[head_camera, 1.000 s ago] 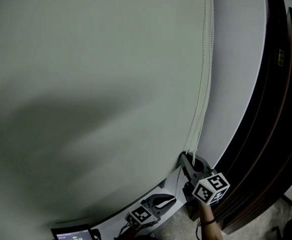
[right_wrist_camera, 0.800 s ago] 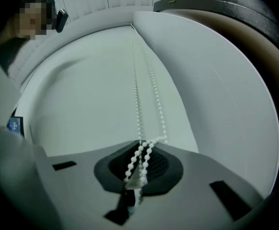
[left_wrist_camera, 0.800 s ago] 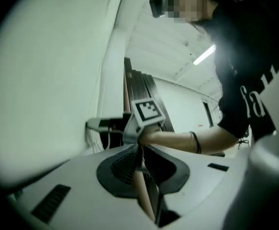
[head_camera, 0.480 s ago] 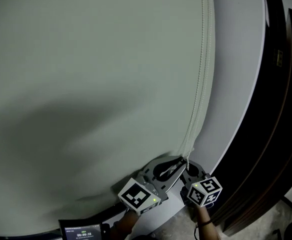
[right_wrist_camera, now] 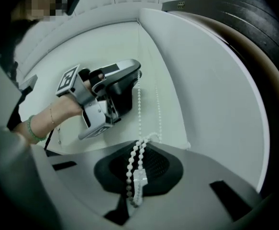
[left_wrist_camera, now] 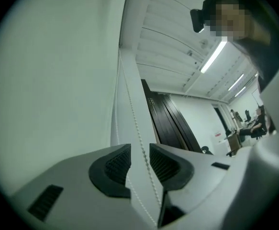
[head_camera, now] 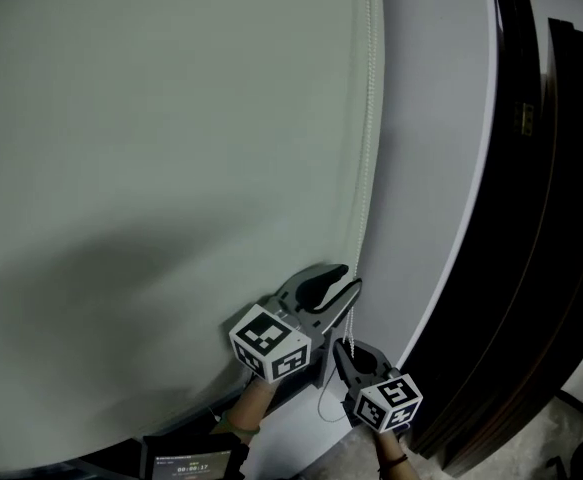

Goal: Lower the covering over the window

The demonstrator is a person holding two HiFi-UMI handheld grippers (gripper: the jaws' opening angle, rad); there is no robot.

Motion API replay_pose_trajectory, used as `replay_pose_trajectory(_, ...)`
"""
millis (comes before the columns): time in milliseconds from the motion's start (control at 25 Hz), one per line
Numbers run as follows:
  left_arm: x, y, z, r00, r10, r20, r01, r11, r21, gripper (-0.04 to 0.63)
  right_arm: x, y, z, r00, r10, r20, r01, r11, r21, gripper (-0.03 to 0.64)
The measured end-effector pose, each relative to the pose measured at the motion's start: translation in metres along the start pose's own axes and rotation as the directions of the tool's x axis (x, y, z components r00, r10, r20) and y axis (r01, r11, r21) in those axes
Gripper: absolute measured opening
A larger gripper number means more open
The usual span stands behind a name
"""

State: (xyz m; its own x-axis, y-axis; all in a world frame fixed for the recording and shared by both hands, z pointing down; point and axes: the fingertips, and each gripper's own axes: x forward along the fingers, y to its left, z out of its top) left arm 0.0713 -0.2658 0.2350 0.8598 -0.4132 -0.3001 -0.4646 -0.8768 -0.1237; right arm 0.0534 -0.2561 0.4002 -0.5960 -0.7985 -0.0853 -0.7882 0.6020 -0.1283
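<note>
The blind (head_camera: 151, 168), pale green, fills all the area to the left of the bead chain (head_camera: 369, 118). It is flat and smooth, and its straight right edge runs just beside the chain from the top of the head view downward. Its lower edge curves along the bottom of that view, and in the right gripper view its lower right corner sits near the chain. A small lit screen (head_camera: 191, 463) shows well below and left of the chain, at the picture's bottom edge.

The left hand-held gripper (head_camera: 349, 278) comes to the chain from the left, with its marker cube toward the person. Its jaws have just been opening and now stand spread. In the left gripper view the chain passes through the gap between the two ribbed pads (left_wrist_camera: 117, 164), and neither pad presses on it.

The right hand-held gripper (head_camera: 341, 353) is lower on the chain, just under the left one. Its jaws are pressed together and pinch the bead chain, with the white connector piece at the pads and a short loop hanging loose.

Right of the chain is a narrow strip of white wall (head_camera: 421, 168), bare and open. Further right the dark wooden panels (head_camera: 551, 218) stand on edge, well apart from the chain, and they close that side.
</note>
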Motion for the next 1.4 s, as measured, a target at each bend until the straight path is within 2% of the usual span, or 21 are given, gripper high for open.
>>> replay_pose_trajectory(120,0.003,-0.002,0.012,1.0,-0.016,0.017,0.016,1.0,-0.013,0.102,-0.002,0.007,-0.002,1.0,0.0,-0.004,0.0,1.0,-0.015,0.018)
replay_pose_trajectory(200,0.011,-0.001,0.011,0.999,-0.032,-0.01,0.032,0.999,-0.002,0.041,-0.002,0.004,-0.001,1.0,-0.003,0.002,0.003,1.0,-0.012,0.018)
replay_pose_trajectory(280,0.017,0.001,0.008,0.999,-0.045,-0.021,0.045,0.999,-0.014,0.023,-0.002,-0.001,0.002,1.0,-0.005,0.011,0.005,1.0,-0.005,0.018)
replay_pose_trajectory(400,0.012,0.009,0.006,1.0,-0.009,-0.007,0.009,0.999,-0.039,0.009,-0.011,0.0,0.002,1.0,-0.004,-0.005,0.004,1.0,-0.012,0.02)
replay_pose_trajectory(480,0.007,0.022,0.003,0.999,0.041,0.003,-0.041,0.999,-0.019,0.003,-0.021,0.001,-0.008,0.997,-0.026,-0.073,0.021,0.997,-0.069,0.021)
replay_pose_trajectory(560,0.002,0.034,0.002,0.997,0.074,0.014,-0.074,0.997,-0.021,0.003,-0.034,0.0,-0.022,0.988,-0.079,-0.133,0.054,0.982,-0.183,0.049)
replay_pose_trajectory(640,-0.001,0.041,0.003,0.996,0.087,0.022,-0.086,0.996,-0.023,0.003,-0.051,-0.002,-0.024,0.984,-0.139,-0.115,0.104,0.959,-0.263,0.064)
replay_pose_trajectory(680,-0.002,0.042,0.003,0.995,0.091,0.026,-0.091,0.996,-0.017,0.003,-0.06,-0.003,-0.02,0.983,-0.156,-0.093,0.128,0.959,-0.254,0.064)
replay_pose_trajectory(760,-0.005,0.047,0.003,0.994,0.105,0.03,-0.105,0.994,-0.004,0.003,-0.076,-0.005,-0.009,0.984,-0.172,-0.054,0.161,0.972,-0.172,0.074)
replay_pose_trajectory(840,-0.005,0.054,-0.009,0.993,0.12,-0.011,-0.12,0.993,0.008,0.003,-0.089,-0.006,0.007,0.984,-0.177,-0.012,0.174,0.977,-0.124,0.08)
replay_pose_trajectory(920,-0.004,0.061,-0.037,0.988,0.131,-0.086,-0.131,0.991,0.008,0.003,-0.101,-0.003,0.032,0.982,-0.183,0.045,0.188,0.969,-0.163,0.081)
replay_pose_trajectory(1000,-0.005,0.065,-0.067,0.982,0.138,-0.131,-0.142,0.99,-0.021,0.003,-0.113,0.002,0.058,0.979,-0.185,0.082,0.199,0.954,-0.225,0.081)
replay_pose_trajectory(1080,-0.008,0.067,-0.09,0.973,0.15,-0.173,-0.158,0.987,-0.032,0.003,-0.125,0.004,0.082,0.976,-0.183,0.115,0.206,0.948,-0.242,0.081)
replay_pose_trajectory(1200,-0.013,0.068,-0.13,0.953,0.159,-0.258,-0.173,0.984,-0.033,0.003,-0.144,0.0,0.115,0.965,-0.182,0.188,0.221,0.951,-0.217,0.081)
replay_pose_trajectory(1280,-0.019,0.064,-0.162,0.932,0.158,-0.326,-0.184,0.982,-0.048,0.003,-0.154,-0.003,0.135,0.956,-0.179,0.23,0.227,0.953,-0.199,0.081)
replay_pose_trajectory(1400,-0.035,0.054,-0.2,0.912,0.161,-0.378,-0.213,0.972,-0.101,0.003,-0.164,0.003,0.172,0.936,-0.132,0.327,0.189,0.97,-0.151,0.081)
